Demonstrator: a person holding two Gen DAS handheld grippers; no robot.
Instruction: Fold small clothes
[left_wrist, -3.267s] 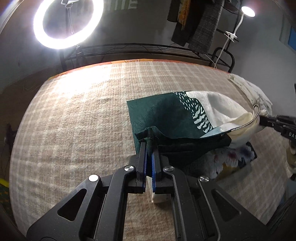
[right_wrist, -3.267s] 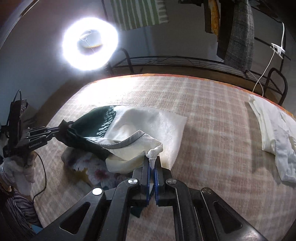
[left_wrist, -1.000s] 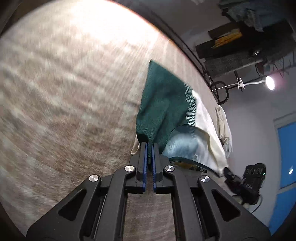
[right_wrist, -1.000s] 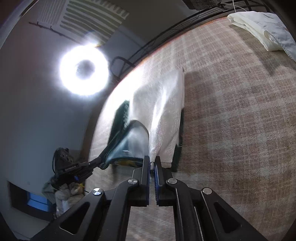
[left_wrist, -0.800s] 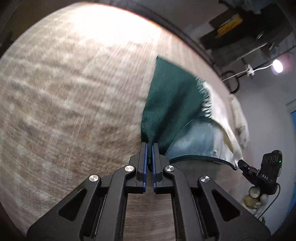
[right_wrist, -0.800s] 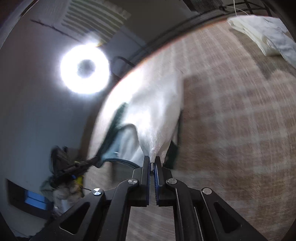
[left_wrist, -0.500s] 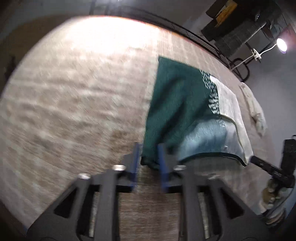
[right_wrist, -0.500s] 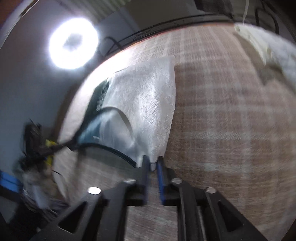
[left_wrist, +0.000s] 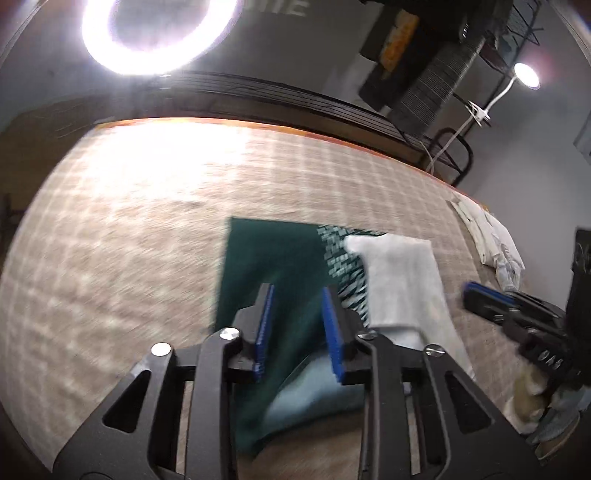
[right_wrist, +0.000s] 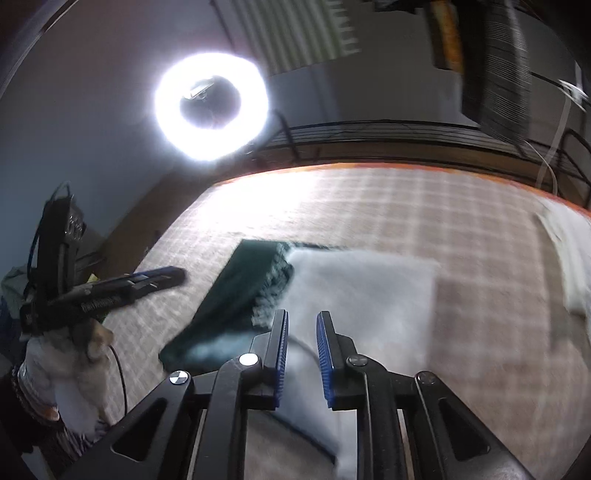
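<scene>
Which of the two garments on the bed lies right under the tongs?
The dark green and white garment, spread flat beneath both open tongs. The other, a crumpled all-white garment, lies off at the bed's edge.

Garment (left_wrist: 273, 266) lies flat on the checked bedspread, spread out ahead of my jaws. Two-tone: dark green on the left half, white/cream (right_wrist: 365, 291) on the right, with a band of white dash marks where the colours meet. Far edge is straight, far corners look square. Near end has the opening showing a pale blue-grey inner layer with a dark trimmed edge. Both views are motion-blurred, finer detail unclear.
</scene>
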